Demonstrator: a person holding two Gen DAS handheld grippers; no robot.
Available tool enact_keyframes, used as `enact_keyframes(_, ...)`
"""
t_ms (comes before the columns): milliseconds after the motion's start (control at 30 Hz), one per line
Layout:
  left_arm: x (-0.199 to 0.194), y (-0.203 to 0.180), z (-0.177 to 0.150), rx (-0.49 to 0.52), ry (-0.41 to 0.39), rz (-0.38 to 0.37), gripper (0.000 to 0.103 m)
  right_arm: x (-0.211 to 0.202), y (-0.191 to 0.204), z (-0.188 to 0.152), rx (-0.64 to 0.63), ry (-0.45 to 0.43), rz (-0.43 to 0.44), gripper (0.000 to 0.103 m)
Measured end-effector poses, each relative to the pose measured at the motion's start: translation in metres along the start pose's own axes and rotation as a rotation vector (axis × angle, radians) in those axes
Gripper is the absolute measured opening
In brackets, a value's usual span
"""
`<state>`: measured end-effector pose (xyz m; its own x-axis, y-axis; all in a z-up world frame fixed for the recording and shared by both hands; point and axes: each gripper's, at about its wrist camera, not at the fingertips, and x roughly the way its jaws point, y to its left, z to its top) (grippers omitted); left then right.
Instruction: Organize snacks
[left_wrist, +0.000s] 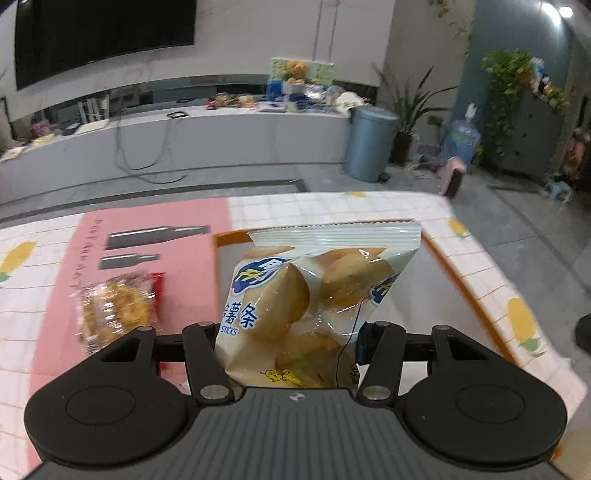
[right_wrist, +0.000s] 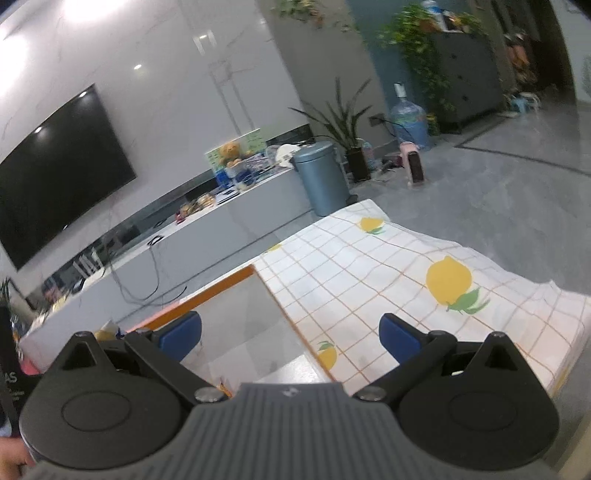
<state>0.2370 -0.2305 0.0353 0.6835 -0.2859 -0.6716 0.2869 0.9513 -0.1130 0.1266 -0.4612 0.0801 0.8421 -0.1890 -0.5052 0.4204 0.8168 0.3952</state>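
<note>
Potato-stick bag (left_wrist: 317, 295) pinched upright in left gripper (left_wrist: 288, 343), above orange-rimmed tray (left_wrist: 461, 284) near tabletop's far right corner. Clear-wrapped biscuit pack (left_wrist: 118, 310) left, on pink mat (left_wrist: 184, 236). Right gripper (right_wrist: 290, 338) spread, empty, over tray's right edge.

White tablecloth (right_wrist: 369, 280) with orange grid and yellow lemons; orange-rimmed tray (right_wrist: 221, 284).

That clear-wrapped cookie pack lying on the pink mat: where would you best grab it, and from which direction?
Grip the cookie pack across its narrow middle, coming from above. It lies flat on the pink mat with free room on both long sides, and its crinkly ends would probably slip.
</note>
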Motion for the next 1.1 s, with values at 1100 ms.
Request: enact_keyframes(1100,-0.027,0.012,0.021,-0.011,-0.094,0.112,0.096,0.013,0.016,-0.005,-0.028,0.107,0.118,0.100)
